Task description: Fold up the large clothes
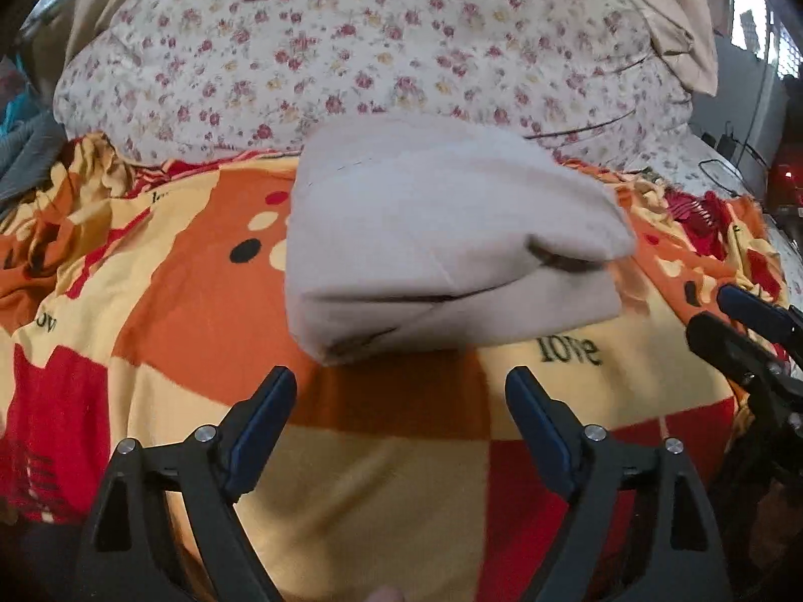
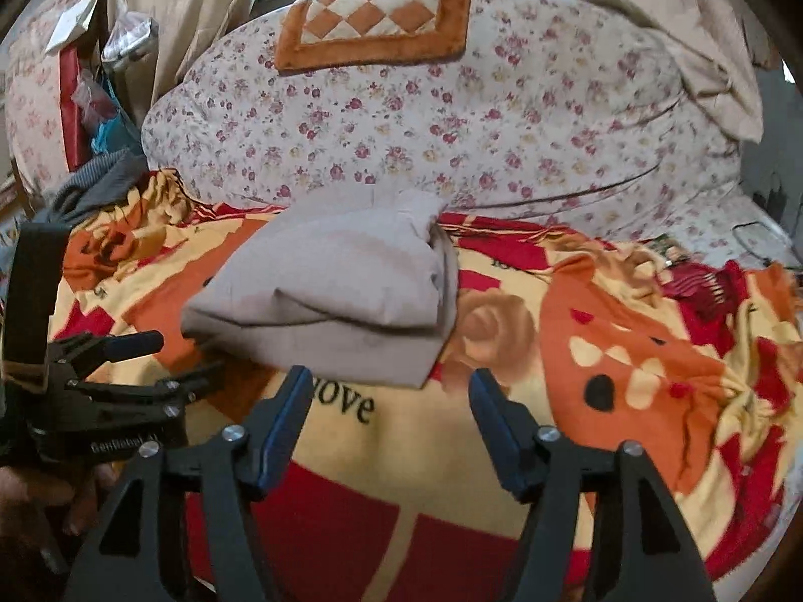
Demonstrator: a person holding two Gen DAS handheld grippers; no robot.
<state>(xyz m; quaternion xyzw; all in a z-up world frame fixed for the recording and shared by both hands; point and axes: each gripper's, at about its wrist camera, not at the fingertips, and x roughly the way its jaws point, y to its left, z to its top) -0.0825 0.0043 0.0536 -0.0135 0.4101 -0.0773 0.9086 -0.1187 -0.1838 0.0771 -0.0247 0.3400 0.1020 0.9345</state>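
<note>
A grey garment, folded into a thick bundle, is lying on the orange patterned blanket just ahead of the left tongs and right tongs, both gaping empty; its loose top flap is likely risking springing open.

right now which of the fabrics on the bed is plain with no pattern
The folded grey garment, lying on the orange-red "love" blanket. The quilt behind it is floral, and the small mat on top is checkered orange.
</note>
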